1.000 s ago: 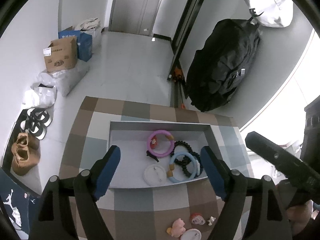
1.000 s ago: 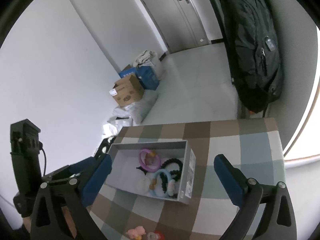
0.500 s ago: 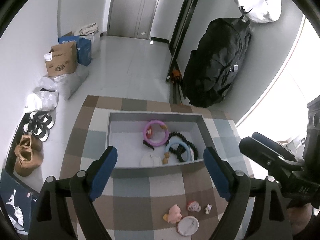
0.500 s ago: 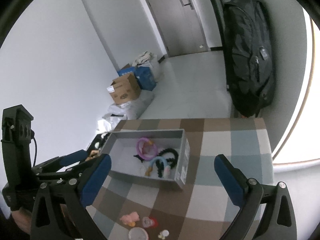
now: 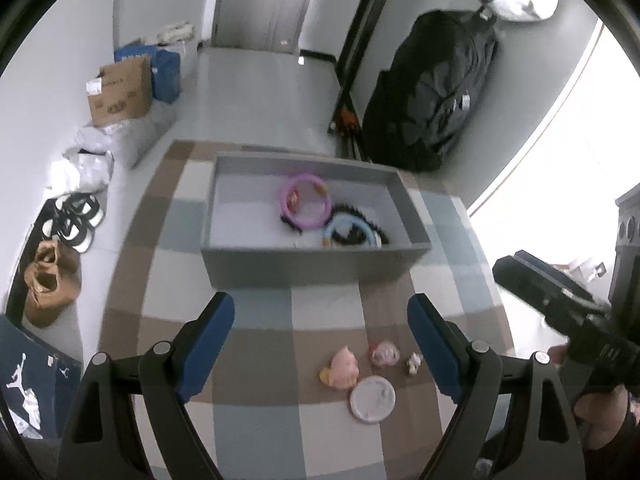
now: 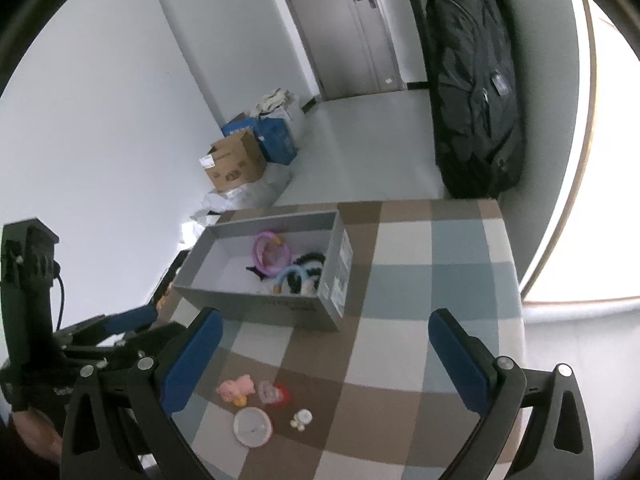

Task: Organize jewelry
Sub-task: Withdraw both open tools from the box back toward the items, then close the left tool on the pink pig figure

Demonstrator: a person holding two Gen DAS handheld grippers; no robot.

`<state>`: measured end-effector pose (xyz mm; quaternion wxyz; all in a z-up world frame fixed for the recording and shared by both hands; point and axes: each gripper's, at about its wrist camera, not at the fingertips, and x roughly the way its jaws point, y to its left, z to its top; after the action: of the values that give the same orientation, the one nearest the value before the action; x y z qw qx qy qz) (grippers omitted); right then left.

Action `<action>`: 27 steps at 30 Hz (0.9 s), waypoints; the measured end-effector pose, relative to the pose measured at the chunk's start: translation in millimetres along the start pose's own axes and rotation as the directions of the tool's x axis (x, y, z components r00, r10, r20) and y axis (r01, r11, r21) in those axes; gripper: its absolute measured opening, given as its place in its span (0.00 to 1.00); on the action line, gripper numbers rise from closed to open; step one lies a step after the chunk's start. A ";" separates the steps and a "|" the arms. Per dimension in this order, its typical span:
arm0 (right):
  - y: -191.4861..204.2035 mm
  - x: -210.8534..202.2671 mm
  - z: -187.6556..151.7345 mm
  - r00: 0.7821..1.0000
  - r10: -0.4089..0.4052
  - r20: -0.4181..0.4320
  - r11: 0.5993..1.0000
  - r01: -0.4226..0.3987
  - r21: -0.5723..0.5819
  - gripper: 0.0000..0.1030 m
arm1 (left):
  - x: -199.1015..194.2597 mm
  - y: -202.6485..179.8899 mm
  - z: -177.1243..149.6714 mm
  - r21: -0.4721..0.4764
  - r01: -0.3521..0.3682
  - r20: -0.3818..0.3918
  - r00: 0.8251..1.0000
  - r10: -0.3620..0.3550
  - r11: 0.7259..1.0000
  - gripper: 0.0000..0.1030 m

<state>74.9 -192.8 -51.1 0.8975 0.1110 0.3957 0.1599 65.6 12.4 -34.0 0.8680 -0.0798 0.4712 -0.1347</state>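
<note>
A grey box [image 5: 316, 266] [image 6: 264, 306] on the checked tablecloth holds a pink ring [image 5: 306, 204] [image 6: 270, 254], a blue ring [image 5: 350, 234] [image 6: 292, 276] and a black beaded bracelet [image 5: 360, 216]. In front of it lie a pink figure [image 5: 342, 368] [image 6: 236, 388], a red and pink piece [image 5: 385, 354] [image 6: 274, 392], a small white charm [image 5: 414, 362] [image 6: 301, 418] and a white round disc [image 5: 372, 399] [image 6: 253, 427]. My left gripper [image 5: 320, 344] is open and empty, above the cloth just left of these pieces. My right gripper [image 6: 324, 360] is open and empty, above them.
The checked tablecloth [image 5: 260, 412] [image 6: 420, 280] covers a small table. Cardboard boxes [image 5: 120, 92], bags and shoes [image 5: 50, 276] lie on the floor to the left. A black backpack [image 5: 432, 100] [image 6: 476, 92] hangs by the wall at the right.
Both grippers have drawn back from the box toward the table's near edge. The loose pieces in front of the box have come into fuller view. Both stay open.
</note>
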 end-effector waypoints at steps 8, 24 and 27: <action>-5.6 -5.4 -12.0 1.000 -0.007 -0.013 1.000 0.007 0.004 1.00 | 6.0 -4.8 -16.7 0.056 -0.019 -0.032 0.999 0.021 0.998 0.83; -11.1 -5.3 -19.8 0.999 -0.009 -0.032 0.999 0.010 0.044 1.00 | 28.0 -7.6 -34.2 0.080 -0.002 -0.123 0.992 0.012 0.997 0.74; -12.0 -5.5 -19.0 0.999 -0.008 -0.033 0.999 0.009 0.048 1.00 | 31.0 -8.1 -35.5 0.085 0.003 -0.137 0.990 0.008 0.996 0.69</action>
<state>59.6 -204.6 -63.8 0.8885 0.1285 0.4148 0.1483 50.6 -5.3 -75.8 0.8362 -0.0329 0.5239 -0.1586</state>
